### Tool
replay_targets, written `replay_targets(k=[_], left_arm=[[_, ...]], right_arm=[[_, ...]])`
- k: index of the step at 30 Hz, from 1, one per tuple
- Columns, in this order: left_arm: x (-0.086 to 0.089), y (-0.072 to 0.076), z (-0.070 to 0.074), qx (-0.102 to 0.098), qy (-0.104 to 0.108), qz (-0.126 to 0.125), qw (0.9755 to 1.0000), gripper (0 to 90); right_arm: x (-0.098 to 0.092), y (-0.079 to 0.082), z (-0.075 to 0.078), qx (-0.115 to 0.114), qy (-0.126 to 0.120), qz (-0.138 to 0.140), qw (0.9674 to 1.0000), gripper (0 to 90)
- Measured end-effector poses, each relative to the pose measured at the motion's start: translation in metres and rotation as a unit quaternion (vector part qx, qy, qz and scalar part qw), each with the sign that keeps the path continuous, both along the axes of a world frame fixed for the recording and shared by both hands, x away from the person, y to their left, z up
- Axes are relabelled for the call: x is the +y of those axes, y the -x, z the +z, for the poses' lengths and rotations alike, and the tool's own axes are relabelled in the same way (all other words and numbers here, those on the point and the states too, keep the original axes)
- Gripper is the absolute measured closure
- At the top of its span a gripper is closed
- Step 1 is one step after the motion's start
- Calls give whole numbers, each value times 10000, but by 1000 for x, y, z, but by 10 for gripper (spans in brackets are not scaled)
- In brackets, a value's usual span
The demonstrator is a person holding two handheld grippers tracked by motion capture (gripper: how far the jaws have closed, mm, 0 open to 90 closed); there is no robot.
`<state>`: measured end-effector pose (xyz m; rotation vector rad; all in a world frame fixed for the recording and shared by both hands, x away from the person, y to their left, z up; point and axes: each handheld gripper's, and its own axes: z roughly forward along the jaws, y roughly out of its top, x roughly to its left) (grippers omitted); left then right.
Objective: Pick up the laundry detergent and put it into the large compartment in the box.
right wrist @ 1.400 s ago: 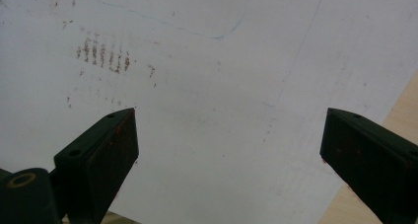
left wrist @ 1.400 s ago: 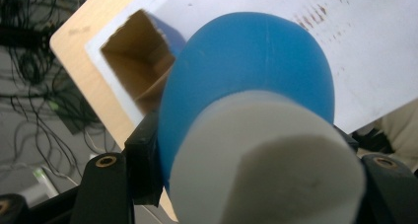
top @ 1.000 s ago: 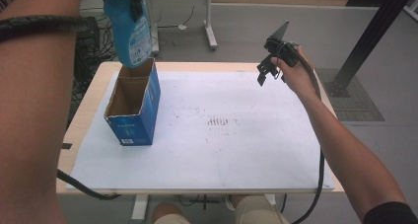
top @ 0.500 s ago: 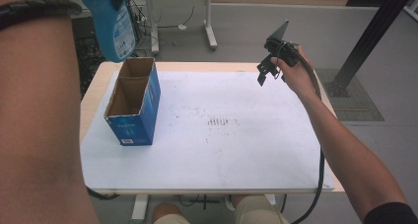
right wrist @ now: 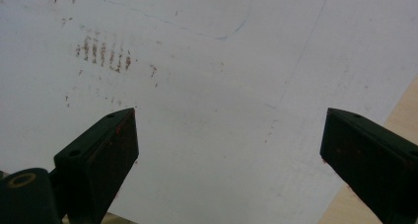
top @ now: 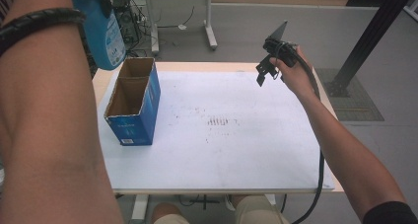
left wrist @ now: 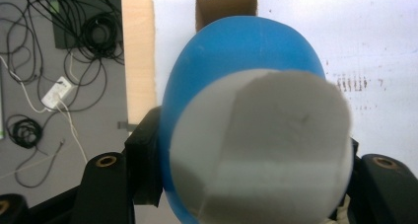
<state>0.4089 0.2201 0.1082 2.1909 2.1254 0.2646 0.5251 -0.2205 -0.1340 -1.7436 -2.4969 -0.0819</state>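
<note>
My left gripper [left wrist: 246, 174] is shut on a blue bottle [left wrist: 236, 56] whose pale grey base [left wrist: 261, 150] faces the camera, a black jaw pressing on each side. In the high view the blue bottle [top: 101, 34] hangs in the air beyond the table's far left corner. It is just left of and above an open blue cardboard box [top: 133, 103] that stands on the left of the table. My right gripper [top: 266, 72] is held above the far right of the white table top [top: 236, 150]. In the right gripper view, that gripper [right wrist: 229, 130] is open with nothing between its jaws.
Faint brown marks [top: 222, 121] stain the middle of the white sheet. Beyond the table stand desk legs [top: 211, 31] and tangled cables [top: 125, 21] on the floor. A black post [top: 374, 31] rises at the right. The person's knees [top: 212, 211] are under the near edge.
The left hand has carried the blue bottle leftward, from above the box's far end to past the table's left corner. The right gripper has stayed where it was.
</note>
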Motion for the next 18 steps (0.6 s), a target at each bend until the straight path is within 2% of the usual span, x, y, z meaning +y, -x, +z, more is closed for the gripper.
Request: replay_targets(k=[11, 18], left_arm=[[14, 0, -21, 17, 157, 252, 9996, 372], [22, 0, -40, 43, 186, 375, 9991, 372]], right_arm=[[0, 1, 0, -7, 18, -20, 10000, 77], [1, 1, 0, -19, 39, -20, 10000, 77]])
